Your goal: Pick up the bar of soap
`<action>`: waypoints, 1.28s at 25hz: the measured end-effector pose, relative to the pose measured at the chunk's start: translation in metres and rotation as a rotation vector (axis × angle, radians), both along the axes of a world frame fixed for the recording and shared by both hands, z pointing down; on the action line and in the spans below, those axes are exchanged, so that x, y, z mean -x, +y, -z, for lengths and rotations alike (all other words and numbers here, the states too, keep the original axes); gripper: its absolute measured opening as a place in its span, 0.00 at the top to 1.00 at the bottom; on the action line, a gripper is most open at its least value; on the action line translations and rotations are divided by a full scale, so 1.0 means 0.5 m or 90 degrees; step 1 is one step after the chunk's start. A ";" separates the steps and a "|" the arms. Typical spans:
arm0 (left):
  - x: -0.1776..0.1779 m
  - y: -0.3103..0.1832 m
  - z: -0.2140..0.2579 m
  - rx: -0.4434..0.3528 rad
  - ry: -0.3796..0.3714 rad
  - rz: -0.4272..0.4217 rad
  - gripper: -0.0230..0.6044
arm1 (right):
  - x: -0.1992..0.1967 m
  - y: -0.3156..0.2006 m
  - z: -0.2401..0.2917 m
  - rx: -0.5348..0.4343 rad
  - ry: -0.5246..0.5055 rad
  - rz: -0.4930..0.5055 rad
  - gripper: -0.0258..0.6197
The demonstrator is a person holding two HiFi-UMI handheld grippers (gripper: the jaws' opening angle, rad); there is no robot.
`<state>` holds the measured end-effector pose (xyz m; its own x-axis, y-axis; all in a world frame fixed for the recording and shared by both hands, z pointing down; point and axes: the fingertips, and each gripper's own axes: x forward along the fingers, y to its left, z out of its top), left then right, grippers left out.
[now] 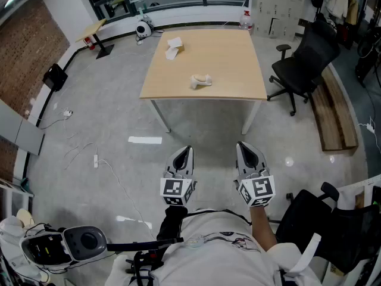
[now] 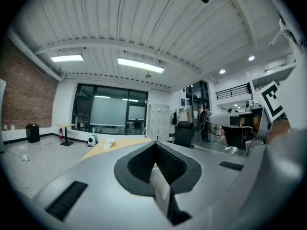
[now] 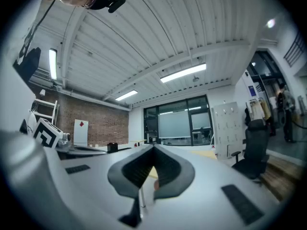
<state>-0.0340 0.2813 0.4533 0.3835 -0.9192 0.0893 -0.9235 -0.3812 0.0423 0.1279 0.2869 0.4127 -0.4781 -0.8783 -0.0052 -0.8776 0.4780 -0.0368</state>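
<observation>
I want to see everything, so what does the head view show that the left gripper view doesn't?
Only the head view shows the white strip on the floor. Only the left gripper view shows the ceiling lights. Both show the left tongs, shut, the wooden table and the black office chair.

The table at twelve o'clock has a pale honey-wood top on white legs. On it lie a white block and, at five o'clock from it, a cream crumpled item. The floor is glossy mottled grey, with a white strip on it. A red-brown brick wall shows at ten o'clock and a black office chair at two. The left gripper and right gripper are light grey with black ribbed pads, their cubes patterned in black-and-white squares.
</observation>
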 end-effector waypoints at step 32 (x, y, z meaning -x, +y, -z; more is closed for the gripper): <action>0.006 -0.196 -0.082 0.067 0.009 0.002 0.96 | 0.050 -0.200 -0.092 0.074 0.000 0.044 0.96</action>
<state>-0.0372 0.1832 0.4945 0.3831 -0.9060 0.1801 -0.9235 -0.3715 0.0954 0.1028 0.1867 0.4585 -0.5380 -0.8376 0.0947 -0.8424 0.5303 -0.0954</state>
